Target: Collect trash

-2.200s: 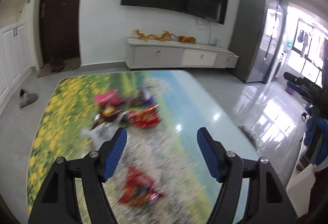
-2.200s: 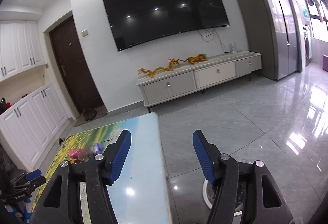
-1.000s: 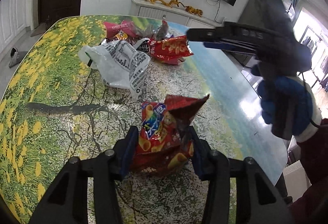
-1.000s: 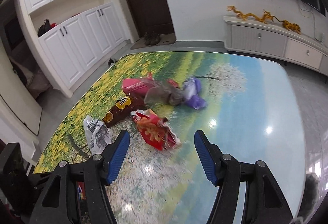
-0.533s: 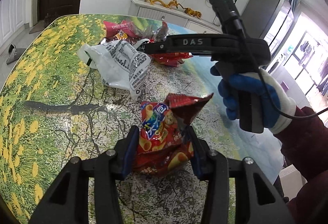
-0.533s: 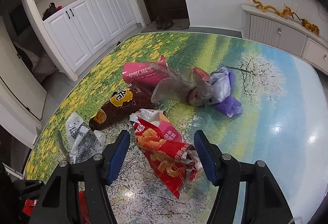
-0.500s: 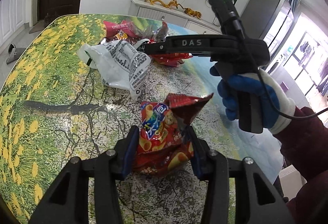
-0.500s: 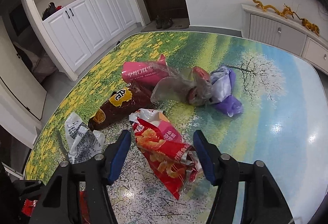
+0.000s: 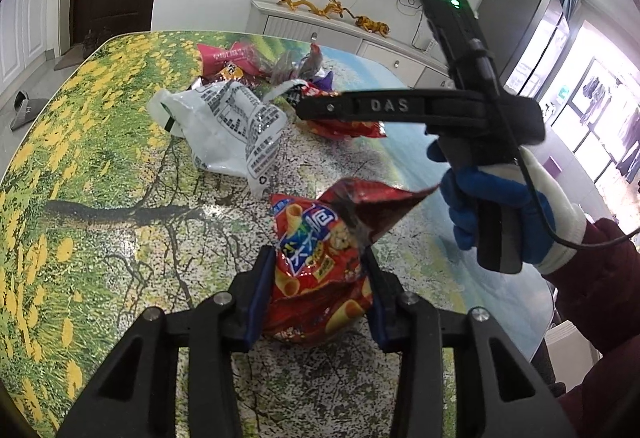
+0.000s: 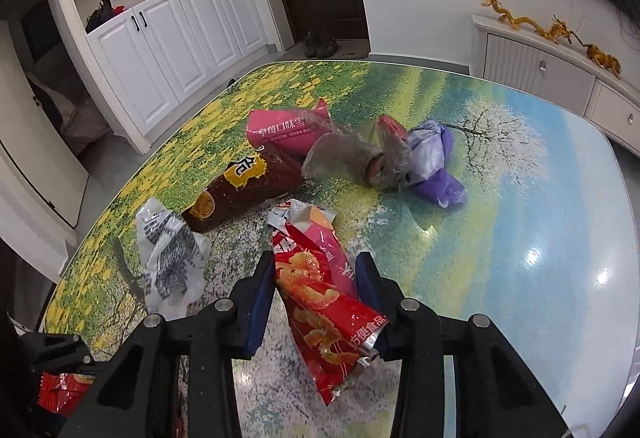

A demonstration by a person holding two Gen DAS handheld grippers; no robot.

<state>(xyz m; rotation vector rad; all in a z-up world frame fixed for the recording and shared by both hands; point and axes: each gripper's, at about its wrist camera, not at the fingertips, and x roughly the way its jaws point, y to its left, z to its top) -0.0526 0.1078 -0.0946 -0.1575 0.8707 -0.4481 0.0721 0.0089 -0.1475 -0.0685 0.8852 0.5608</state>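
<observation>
Left gripper: the left gripper (image 9: 318, 292) points steeply down at the table, its jaws closing; the blue pads (image 9: 262, 294) already press both sides of a red snack bag, so it is pinching that bag.
Bag in the left gripper: the red snack bag (image 9: 320, 258) sits crumpled between the pads, resting on the table, its torn mouth flaring up and away to the gripper's right.
Right gripper: the right gripper (image 10: 316, 298) also tilts down, jaws closing around a red and pink chip bag; the pads sit at the bag's edges, the right one tight against it, but I cannot tell whether both are pressing.
Bag at the right gripper: the chip bag (image 10: 320, 294) lies flat on the table, running between the fingers, its torn top beyond the tips and its lower end back under the gripper.
Right hand: a gloved hand (image 9: 504, 213), blue and white, with a dark red sleeve, grips the right tool's handle.
Just left of the right gripper: a crumpled white printed bag (image 10: 170, 258).
Ahead of the right gripper: a brown packet (image 10: 244, 189), then a pink packet (image 10: 280, 131), a clear plastic wrapper (image 10: 356, 153) and a purple bag (image 10: 436, 165), clustered together.
Table: the table (image 10: 520, 197) has a printed top, yellow flowers and a blossoming tree.
</observation>
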